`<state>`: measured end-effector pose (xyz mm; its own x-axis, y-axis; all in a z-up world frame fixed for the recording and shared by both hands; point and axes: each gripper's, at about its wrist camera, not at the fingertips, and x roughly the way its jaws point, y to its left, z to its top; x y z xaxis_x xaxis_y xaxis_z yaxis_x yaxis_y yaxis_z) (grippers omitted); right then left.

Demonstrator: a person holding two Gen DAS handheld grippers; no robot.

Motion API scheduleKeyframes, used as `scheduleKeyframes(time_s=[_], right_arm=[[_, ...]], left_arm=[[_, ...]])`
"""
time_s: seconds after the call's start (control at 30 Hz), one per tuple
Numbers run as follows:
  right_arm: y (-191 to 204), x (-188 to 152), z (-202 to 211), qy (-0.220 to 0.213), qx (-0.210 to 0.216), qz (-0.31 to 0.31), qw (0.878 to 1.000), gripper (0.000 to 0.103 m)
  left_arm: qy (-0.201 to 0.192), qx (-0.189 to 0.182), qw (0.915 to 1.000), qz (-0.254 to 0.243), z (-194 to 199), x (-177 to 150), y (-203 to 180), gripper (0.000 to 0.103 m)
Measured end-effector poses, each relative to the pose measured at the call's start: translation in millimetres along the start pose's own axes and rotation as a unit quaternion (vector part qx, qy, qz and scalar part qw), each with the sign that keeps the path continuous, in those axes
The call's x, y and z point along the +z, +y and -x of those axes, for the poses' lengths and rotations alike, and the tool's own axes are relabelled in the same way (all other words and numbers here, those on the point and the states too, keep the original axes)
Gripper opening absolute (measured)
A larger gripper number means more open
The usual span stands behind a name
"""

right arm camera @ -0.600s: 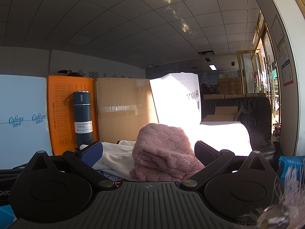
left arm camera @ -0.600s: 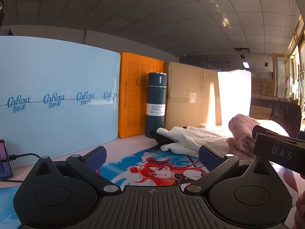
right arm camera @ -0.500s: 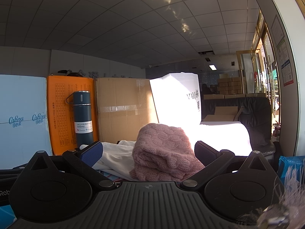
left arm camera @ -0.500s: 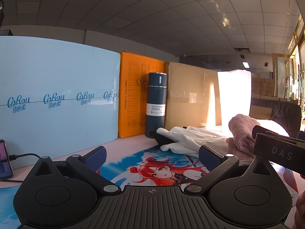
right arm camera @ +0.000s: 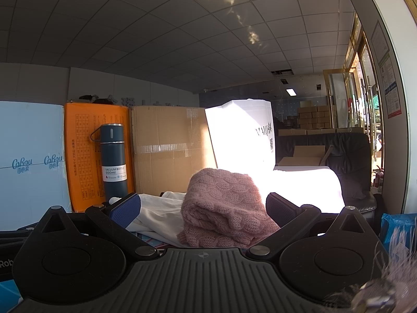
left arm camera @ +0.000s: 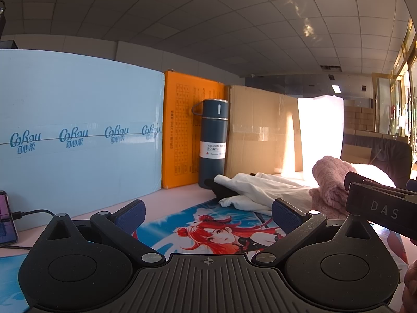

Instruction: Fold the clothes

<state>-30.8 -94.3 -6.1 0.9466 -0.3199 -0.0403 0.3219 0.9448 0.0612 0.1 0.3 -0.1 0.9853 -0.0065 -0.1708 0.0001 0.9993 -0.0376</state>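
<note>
A pink knitted sweater (right arm camera: 224,208) lies bunched on the table right in front of my right gripper (right arm camera: 202,206), whose jaws stand wide open and empty around it. A crumpled white garment (right arm camera: 159,214) lies to its left, over something black (left arm camera: 224,189). In the left wrist view the white garment (left arm camera: 260,190) and pink sweater (left arm camera: 331,182) lie ahead to the right. My left gripper (left arm camera: 207,212) is open and empty, low over an anime-print mat (left arm camera: 208,232). The right gripper's body (left arm camera: 380,208) shows at the right edge.
A dark blue vacuum bottle (left arm camera: 213,140) stands at the back against an orange box (left arm camera: 182,133). A light blue carton (left arm camera: 78,140), a cardboard box (left arm camera: 260,130) and a white bag (right arm camera: 242,135) line the back. A phone (left arm camera: 6,219) with cable lies at left.
</note>
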Motion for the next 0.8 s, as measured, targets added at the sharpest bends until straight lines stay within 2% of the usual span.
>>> scheduleKeyframes(time_s=[0.8], right_arm=[[0.8,-0.1,1.8,0.000,-0.001,0.001,1.000,0.103]], left_arm=[[0.000,-0.001,1.0000,0.000,1.3,1.9,2.5,0.103]])
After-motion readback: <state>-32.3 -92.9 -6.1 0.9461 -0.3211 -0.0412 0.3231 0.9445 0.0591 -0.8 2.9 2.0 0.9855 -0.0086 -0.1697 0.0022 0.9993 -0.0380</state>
